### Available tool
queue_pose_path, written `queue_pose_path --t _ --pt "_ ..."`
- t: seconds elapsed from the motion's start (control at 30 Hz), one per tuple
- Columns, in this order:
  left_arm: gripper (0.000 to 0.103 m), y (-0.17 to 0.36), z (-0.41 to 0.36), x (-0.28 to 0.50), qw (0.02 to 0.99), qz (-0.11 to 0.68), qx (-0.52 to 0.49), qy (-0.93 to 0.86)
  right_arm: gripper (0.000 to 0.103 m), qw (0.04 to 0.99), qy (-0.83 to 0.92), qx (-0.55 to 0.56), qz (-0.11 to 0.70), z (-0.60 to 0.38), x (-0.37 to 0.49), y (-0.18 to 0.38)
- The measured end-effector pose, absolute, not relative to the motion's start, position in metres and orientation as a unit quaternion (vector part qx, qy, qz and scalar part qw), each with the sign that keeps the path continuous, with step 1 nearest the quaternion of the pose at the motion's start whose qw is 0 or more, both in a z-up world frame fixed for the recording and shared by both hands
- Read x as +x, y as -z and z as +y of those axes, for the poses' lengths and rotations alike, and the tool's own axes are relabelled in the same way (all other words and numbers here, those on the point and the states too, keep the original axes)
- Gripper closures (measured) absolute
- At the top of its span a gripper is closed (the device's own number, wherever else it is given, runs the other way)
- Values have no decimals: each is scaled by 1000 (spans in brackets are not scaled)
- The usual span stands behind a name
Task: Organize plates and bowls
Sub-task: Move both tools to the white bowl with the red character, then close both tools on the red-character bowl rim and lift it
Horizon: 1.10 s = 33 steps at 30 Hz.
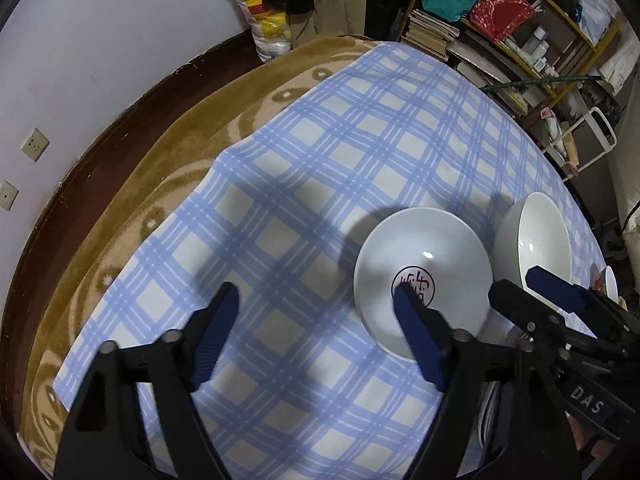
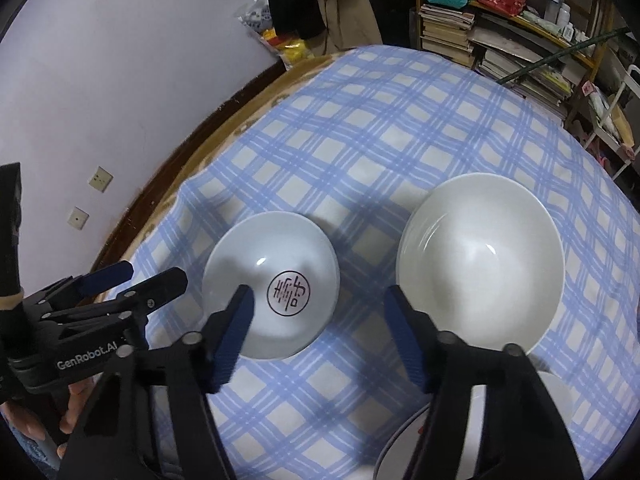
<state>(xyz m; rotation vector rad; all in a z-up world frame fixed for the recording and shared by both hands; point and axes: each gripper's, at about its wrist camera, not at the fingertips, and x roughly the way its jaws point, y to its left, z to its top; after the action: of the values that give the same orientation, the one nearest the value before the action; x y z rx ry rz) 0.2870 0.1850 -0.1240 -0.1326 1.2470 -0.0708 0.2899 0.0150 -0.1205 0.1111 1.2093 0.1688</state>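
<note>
Checked tablecloth (image 2: pixel 360 128) | left gripper (image 1: pixel 316 320), right gripper (image 2: pixel 320 320) both released | white dish (image 2: pixel 560 400) mostly hidden by right gripper

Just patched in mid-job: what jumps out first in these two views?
Two white dishes sit side by side on the blue checked cloth: a plate with a red round emblem on the left, a plain deeper bowl on the right. Both grippers, left and right, hover open near them, holding nothing.

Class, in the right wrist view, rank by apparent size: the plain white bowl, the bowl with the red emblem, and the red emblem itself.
1. plain white bowl
2. bowl with the red emblem
3. red emblem

Both bowls lie about equally near, so the order seems safe.
</note>
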Motion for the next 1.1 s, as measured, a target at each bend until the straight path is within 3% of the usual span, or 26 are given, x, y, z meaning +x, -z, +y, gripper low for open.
queue_pose_path --t 0.17,0.23,0.3,0.57,0.63,0.7,0.8,0.9,1.1 --pt "35 134 185 293 798 597 -80 39 44 814 -78 46 574 17 296 126" --pt "42 139 184 295 795 600 -81 42 51 811 -82 42 578 18 299 129" --pt "57 144 181 298 792 604 -76 48 55 810 -86 38 579 20 301 131" --pt "68 159 177 305 782 616 -77 51 63 802 -82 23 591 27 309 145" --pt "74 162 175 306 779 620 -78 55 67 799 -81 24 596 27 311 150" --pt "87 165 173 306 776 621 -89 64 76 794 -84 24 601 28 312 155" --pt "95 169 172 305 772 623 -107 64 82 795 -87 24 600 30 313 161" --pt "97 171 173 305 767 627 -123 59 92 799 -80 25 595 28 313 167" --pt "96 156 164 294 781 611 -92 88 93 798 -77 59 595 17 309 168"
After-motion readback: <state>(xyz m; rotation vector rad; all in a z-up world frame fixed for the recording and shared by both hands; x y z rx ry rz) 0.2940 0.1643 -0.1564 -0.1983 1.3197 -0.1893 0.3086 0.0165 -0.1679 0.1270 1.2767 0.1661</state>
